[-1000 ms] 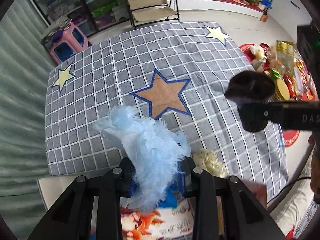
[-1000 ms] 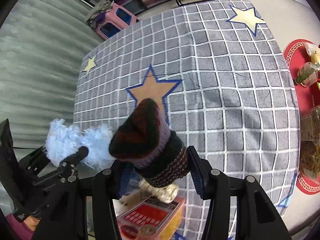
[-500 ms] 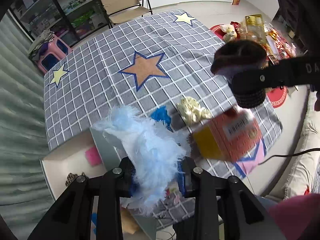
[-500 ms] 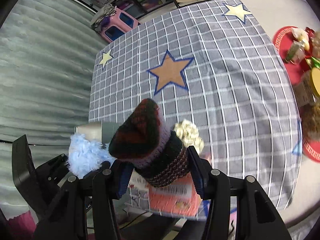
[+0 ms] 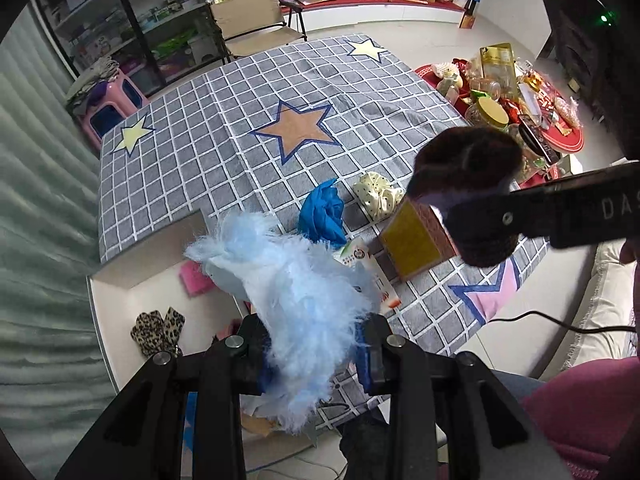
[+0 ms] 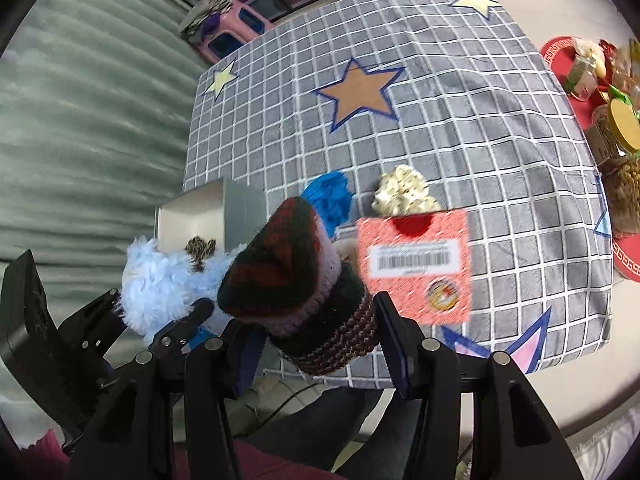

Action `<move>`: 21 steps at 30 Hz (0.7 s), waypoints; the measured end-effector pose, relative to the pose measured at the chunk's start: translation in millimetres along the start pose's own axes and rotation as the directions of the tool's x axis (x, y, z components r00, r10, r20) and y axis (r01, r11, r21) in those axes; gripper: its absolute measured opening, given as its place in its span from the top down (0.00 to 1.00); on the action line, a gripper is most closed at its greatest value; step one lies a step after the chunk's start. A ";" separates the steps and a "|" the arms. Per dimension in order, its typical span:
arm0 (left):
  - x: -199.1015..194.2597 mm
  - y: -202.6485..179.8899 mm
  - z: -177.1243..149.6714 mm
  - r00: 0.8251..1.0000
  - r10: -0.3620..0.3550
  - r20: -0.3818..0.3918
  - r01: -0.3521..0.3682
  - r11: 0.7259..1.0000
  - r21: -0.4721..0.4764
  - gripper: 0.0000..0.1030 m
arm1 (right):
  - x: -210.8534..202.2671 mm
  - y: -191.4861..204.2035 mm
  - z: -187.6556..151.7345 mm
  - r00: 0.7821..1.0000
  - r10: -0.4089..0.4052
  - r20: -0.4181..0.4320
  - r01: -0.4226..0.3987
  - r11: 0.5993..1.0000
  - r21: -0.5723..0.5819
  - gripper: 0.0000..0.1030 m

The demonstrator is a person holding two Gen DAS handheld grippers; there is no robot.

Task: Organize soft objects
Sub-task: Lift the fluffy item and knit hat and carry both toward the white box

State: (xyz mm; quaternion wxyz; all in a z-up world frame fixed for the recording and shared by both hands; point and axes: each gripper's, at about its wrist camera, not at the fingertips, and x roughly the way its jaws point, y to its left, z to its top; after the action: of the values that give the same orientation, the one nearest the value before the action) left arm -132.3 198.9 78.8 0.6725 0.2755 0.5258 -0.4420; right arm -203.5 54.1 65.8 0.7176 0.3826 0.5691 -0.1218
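My left gripper (image 5: 316,344) is shut on a fluffy light-blue soft item (image 5: 292,276), held above the near edge of the table beside an open white box (image 5: 120,300). The box holds a leopard-print piece (image 5: 156,330) and a pink piece (image 5: 196,276). My right gripper (image 6: 316,344) is shut on a dark striped knitted hat (image 6: 296,276), also seen in the left wrist view (image 5: 472,184). A blue cloth (image 5: 322,212) and a cream dotted scrunchie (image 5: 378,194) lie on the checked tablecloth (image 5: 240,140).
A red-and-yellow carton (image 5: 416,240) and a small printed packet (image 5: 368,268) sit near the table's front edge. A low red table with jars and snacks (image 5: 508,96) stands to the right. A folding chair (image 5: 252,20) and a pink stool (image 5: 108,104) stand beyond the table.
Both grippers have pulled back toward the near table edge with their items still held. The white box, blue cloth and carton have come into fuller view.
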 end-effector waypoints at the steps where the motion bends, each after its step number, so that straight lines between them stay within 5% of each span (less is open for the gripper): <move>1: -1.4 0.6 -2.1 1.000 0.001 0.004 -0.001 1.000 -0.002 0.66 | 1.1 4.6 -2.5 1.000 -0.003 -0.003 0.003 1.000 -0.010 0.48; 21: -26.3 56.6 -55.7 0.996 0.084 0.031 -0.078 0.981 -0.176 0.66 | 25.7 89.1 -27.8 0.998 -0.031 -0.049 0.020 0.977 -0.212 0.48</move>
State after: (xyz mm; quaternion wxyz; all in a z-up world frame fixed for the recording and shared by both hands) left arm -109.6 279.3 82.0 0.7214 0.2283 0.5379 -0.3717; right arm -160.9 140.3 77.3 0.7374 0.2999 0.6023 -0.0599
